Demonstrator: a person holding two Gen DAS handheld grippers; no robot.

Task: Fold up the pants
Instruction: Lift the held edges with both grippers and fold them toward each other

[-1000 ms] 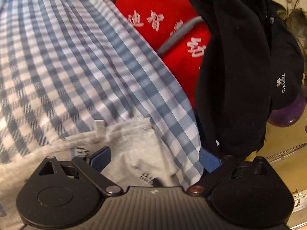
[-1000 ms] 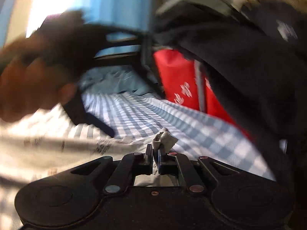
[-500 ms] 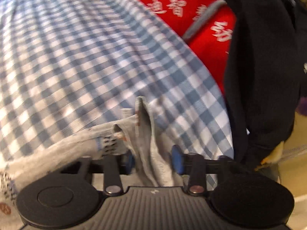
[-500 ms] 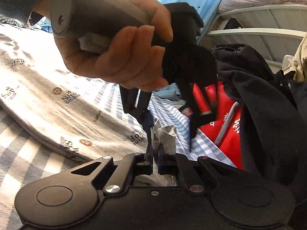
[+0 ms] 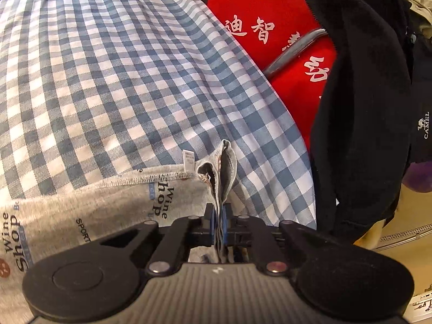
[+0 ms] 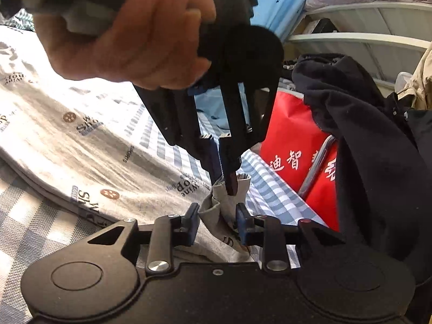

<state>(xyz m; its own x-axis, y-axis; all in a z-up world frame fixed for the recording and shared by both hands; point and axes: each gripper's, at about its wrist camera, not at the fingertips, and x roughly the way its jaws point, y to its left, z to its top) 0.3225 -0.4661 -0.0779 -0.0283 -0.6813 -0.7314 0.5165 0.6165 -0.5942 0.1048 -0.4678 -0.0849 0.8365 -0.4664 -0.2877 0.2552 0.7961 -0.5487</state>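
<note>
Handover underway: left gripper [image 5: 219,221], wide a second ago, now clamps the pants [image 5: 108,202] corner while right gripper [image 6: 217,224] jaws are opening, cloth loose between them.

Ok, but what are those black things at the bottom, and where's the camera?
Each black thing is a hand-held gripper with two fingers and a camera looking forward. One picture is from the left gripper, one from the right gripper, which also sees the hand holding the left one. Grey printed pants lie on a checked sheet, near a red bag and black jacket. The left fingers pinch the pants' edge; the right fingers stand apart with cloth between.
</note>
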